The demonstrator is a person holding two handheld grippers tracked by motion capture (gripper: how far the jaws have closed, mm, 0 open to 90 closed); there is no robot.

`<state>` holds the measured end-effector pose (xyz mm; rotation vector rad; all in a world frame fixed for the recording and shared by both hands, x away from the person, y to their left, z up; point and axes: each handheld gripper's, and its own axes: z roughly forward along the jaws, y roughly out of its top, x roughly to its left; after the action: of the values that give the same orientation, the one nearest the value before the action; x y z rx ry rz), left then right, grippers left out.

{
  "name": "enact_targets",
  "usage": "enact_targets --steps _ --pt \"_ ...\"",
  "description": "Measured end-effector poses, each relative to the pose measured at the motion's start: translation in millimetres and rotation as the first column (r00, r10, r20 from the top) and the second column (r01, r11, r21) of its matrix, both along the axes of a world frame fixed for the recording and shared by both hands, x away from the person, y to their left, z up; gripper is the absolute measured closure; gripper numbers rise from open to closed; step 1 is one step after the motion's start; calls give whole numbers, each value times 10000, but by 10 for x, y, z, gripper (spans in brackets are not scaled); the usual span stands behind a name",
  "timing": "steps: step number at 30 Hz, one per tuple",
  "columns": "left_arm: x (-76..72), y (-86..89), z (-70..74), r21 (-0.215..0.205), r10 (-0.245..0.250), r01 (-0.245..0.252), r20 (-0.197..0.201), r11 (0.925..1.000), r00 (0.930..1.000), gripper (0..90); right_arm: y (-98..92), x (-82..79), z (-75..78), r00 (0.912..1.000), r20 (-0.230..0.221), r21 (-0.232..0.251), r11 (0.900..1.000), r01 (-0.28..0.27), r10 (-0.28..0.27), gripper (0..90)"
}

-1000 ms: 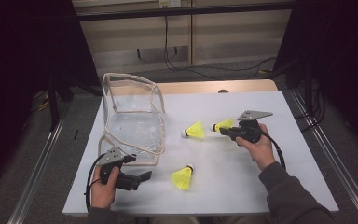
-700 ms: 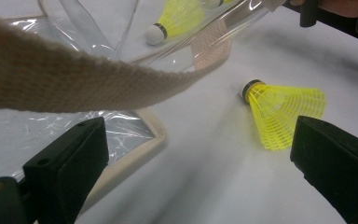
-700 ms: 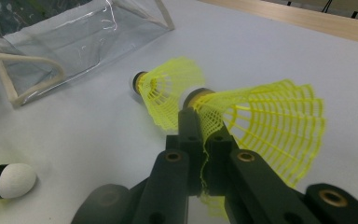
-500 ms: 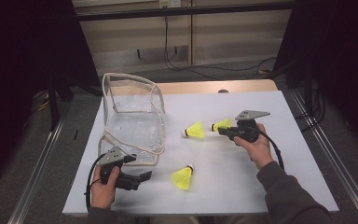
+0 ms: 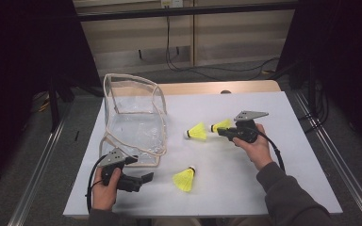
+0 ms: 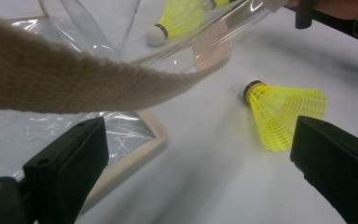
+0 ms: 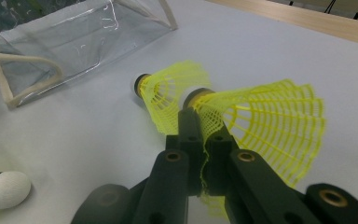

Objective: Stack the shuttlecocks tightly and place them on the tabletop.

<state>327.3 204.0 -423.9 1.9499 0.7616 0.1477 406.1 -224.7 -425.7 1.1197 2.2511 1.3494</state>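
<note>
Three yellow shuttlecocks lie about a white table (image 5: pixel 301 155). My right gripper (image 5: pixel 222 130) is shut on the mesh skirt of one shuttlecock (image 5: pixel 221 125), held just above the table; in the right gripper view the jaws pinch that skirt (image 7: pixel 270 121) at the gripper's (image 7: pixel 203 128) tips. A second shuttlecock (image 5: pixel 197 132) (image 7: pixel 165 91) lies right beside it. The third shuttlecock (image 5: pixel 185 179) (image 6: pixel 284 112) rests ahead of my left gripper (image 5: pixel 147 178) (image 6: pixel 200 163), which is open with nothing between its jaws.
A clear plastic bag (image 5: pixel 134 117) with beige trim stands at the table's left, mouth upward; its woven strap (image 6: pixel 74 79) hangs across the left gripper view. A wooden strip (image 5: pixel 207 87) borders the table's far edge. Bare white surface lies to the right of the right hand.
</note>
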Motion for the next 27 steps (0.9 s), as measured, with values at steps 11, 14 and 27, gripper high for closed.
enact_targets --steps 11,14,27 --pt "0 -2 0 -21 14 -14 8 10000 10000 42 31 21 -28 10000 -22 -84 10000 30 -30 885" --pt "-1 -2 1 -29 9 -9 12 10000 10000 42 37 28 -41 10000 -15 -92 10000 6 -6 885" --pt "-1 -3 0 5 -11 11 25 10000 10000 42 105 34 -87 9999 -98 -27 10000 -84 84 884"
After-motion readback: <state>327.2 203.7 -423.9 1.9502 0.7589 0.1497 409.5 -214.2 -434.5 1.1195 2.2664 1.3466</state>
